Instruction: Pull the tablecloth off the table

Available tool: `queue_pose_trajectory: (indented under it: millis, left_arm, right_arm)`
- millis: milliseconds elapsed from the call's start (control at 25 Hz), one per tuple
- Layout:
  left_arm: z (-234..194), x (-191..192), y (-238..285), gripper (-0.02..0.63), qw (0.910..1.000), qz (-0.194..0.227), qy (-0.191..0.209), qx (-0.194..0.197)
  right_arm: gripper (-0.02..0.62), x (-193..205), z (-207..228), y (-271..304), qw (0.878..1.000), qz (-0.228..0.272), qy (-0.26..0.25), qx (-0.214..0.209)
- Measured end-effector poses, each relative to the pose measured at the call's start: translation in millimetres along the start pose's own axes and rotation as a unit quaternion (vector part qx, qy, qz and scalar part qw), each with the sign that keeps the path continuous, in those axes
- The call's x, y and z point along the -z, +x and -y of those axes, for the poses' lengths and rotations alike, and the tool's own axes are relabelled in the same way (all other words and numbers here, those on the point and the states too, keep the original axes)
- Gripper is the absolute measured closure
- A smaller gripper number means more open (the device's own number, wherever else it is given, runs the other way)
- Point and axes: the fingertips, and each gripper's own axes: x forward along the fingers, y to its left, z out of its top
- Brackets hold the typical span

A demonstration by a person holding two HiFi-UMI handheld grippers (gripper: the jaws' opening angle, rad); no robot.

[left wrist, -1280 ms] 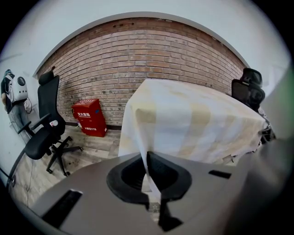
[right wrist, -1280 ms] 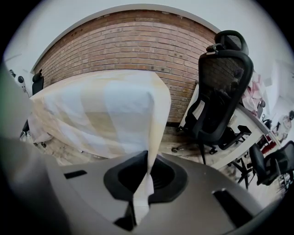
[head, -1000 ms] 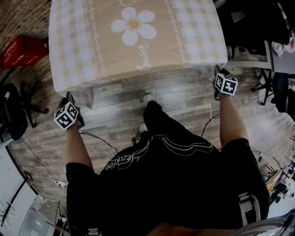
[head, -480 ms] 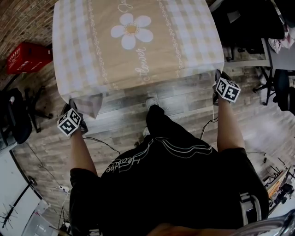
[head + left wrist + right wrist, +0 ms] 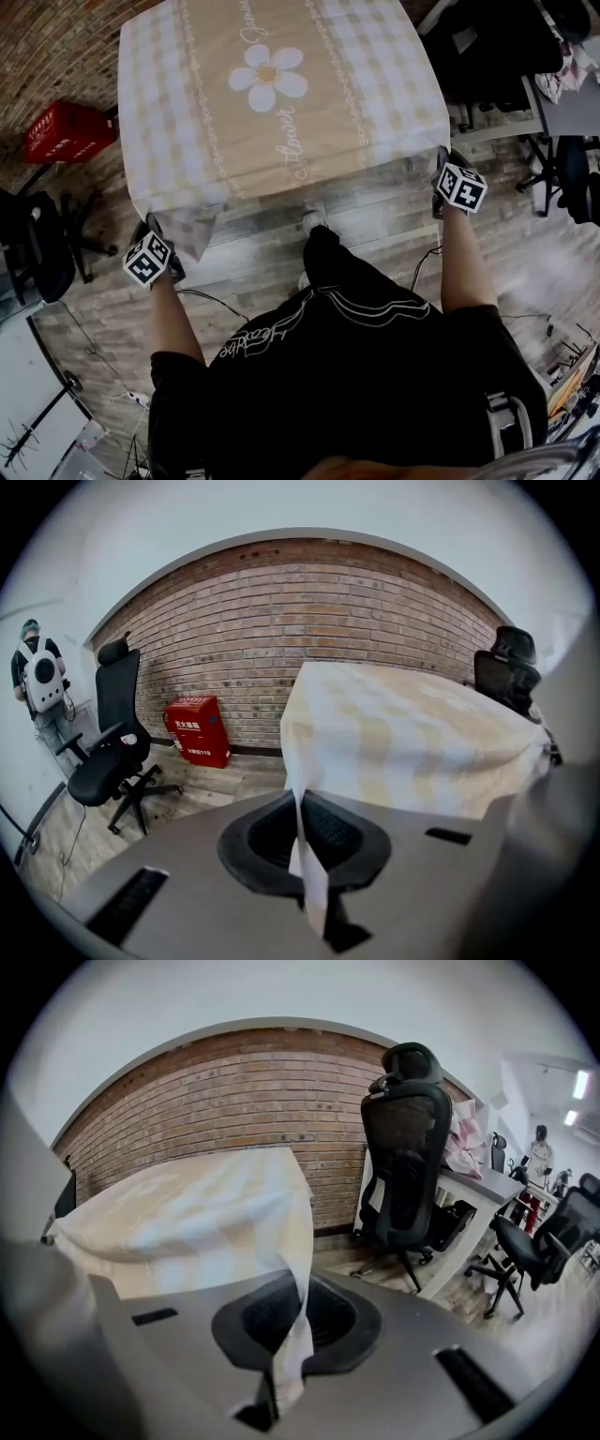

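A beige and white checked tablecloth [image 5: 281, 94] with a white daisy print covers the table ahead of me. Its near edge hangs over the front side. My left gripper [image 5: 155, 246] is shut on the cloth's near left corner, which is drawn up into a fold [image 5: 192, 230]. In the left gripper view the tablecloth corner [image 5: 307, 874] runs pinched between the jaws, with the covered tablecloth [image 5: 403, 747] behind. My right gripper [image 5: 448, 173] is shut on the near right corner. In the right gripper view that tablecloth corner [image 5: 295, 1344] hangs between the shut jaws.
A red crate [image 5: 66, 131] stands on the wooden floor by the brick wall at the left. A black office chair [image 5: 42, 244] is at the far left, and more chairs and a desk [image 5: 553, 94] stand at the right. Cables [image 5: 216, 300] trail across the floor.
Both grippers have risen with the cloth corners held. The left corner is lifted into a visible fold and the near edge of the cloth hangs higher than before.
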Motion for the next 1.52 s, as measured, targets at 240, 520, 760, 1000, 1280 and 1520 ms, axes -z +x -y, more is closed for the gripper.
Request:
queue_pose_trajectory:
  millis: [240,520,760,1000,1280,1520]
  left_arm:
    - [-4.0,-5.8,-9.6,0.6,0.9999,0.007,-0.005,-0.006]
    - [-4.1,-20.0,-24.5,0.6,0.9997,0.018,0.016,-0.003]
    - [-0.2,-33.9,-40.2,0.6,0.9992,0.03,0.025,0.005]
    - [2.7,-51.0,-56.3,0.6,0.999,0.036,0.025,0.014]
    - [10.8,-65.5,-74.3,0.6,0.9978,0.053,0.008,0.039]
    - [21.0,-74.0,-90.8,0.6,0.9965,0.066,0.011,0.05]
  right_arm:
    - [0.598,-12.5,-1.9,-12.8,1.0,0.017,0.005,-0.007]
    - [0.598,-22.6,-5.0,-26.9,0.999,0.031,0.004,-0.016]
    - [0.598,-33.9,-9.8,-41.0,0.998,0.048,0.018,-0.03]
    - [0.598,-49.9,-15.6,-54.8,0.997,0.059,0.023,-0.039]
    - [0.598,-64.9,-25.4,-72.5,0.995,0.076,0.042,-0.051]
    - [0.597,-73.5,-35.3,-87.9,0.993,0.091,0.037,-0.058]
